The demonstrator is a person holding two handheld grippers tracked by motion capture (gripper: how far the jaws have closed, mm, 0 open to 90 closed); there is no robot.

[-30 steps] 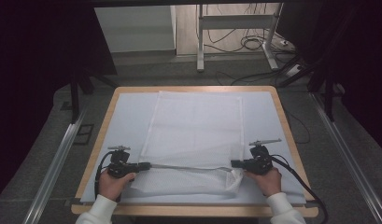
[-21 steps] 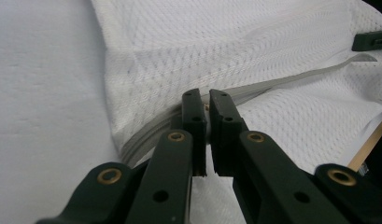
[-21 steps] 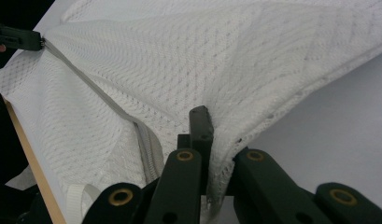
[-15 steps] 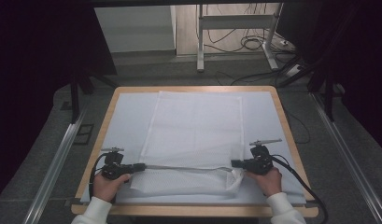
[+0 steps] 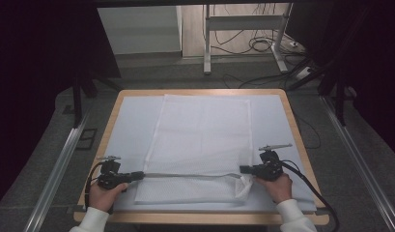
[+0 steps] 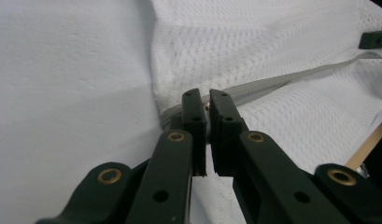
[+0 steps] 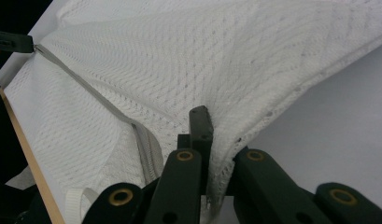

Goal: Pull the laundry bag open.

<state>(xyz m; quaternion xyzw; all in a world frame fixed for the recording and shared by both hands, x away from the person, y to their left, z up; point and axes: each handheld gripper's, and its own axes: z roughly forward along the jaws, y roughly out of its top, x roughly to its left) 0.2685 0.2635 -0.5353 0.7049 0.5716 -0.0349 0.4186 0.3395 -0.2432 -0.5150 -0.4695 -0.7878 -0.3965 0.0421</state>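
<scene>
1. A white mesh laundry bag (image 5: 201, 145), flat and rectangular, woven in a fine honeycomb net with a stitched hem round its edges, lies spread on a pale blue-white sheet (image 5: 132, 125) that covers a wooden-edged table (image 5: 296, 130).
2. The bag runs lengthwise away from the person, with its far end near the table's far edge and its near end just short of the near edge, roughly midway between the table's sides.
3. A grey zipper strip (image 5: 185, 175) crosses the bag near its near end, drawn out in a nearly straight line between the two grippers.
4. The left gripper (image 5: 137, 175), held in the person's left hand (image 5: 104, 195), sits at the bag's left edge. In the left gripper view its black jaws are clenched with a thin gap between the pads, and a small metal zipper pull (image 6: 207, 105) shows pinched at their tips, where the grey strip (image 6: 272, 84) ends.
5. The right gripper (image 5: 243, 169), held in the right hand (image 5: 277, 186), sits at the bag's near right corner. In the right gripper view its jaws are clamped on a fold of the mesh fabric (image 7: 216, 154), which bunches up and drapes over them.
6. In that same view the zipper strip (image 7: 86, 88) runs off to the upper left toward the other gripper (image 7: 13, 43), and a white ribbed loop of tape (image 7: 79, 198) hangs at the bag's corner beside the table's wooden edge (image 7: 27, 154).
7. The mesh near the right gripper is lifted and creased, while the rest lies smooth and flat.
</scene>
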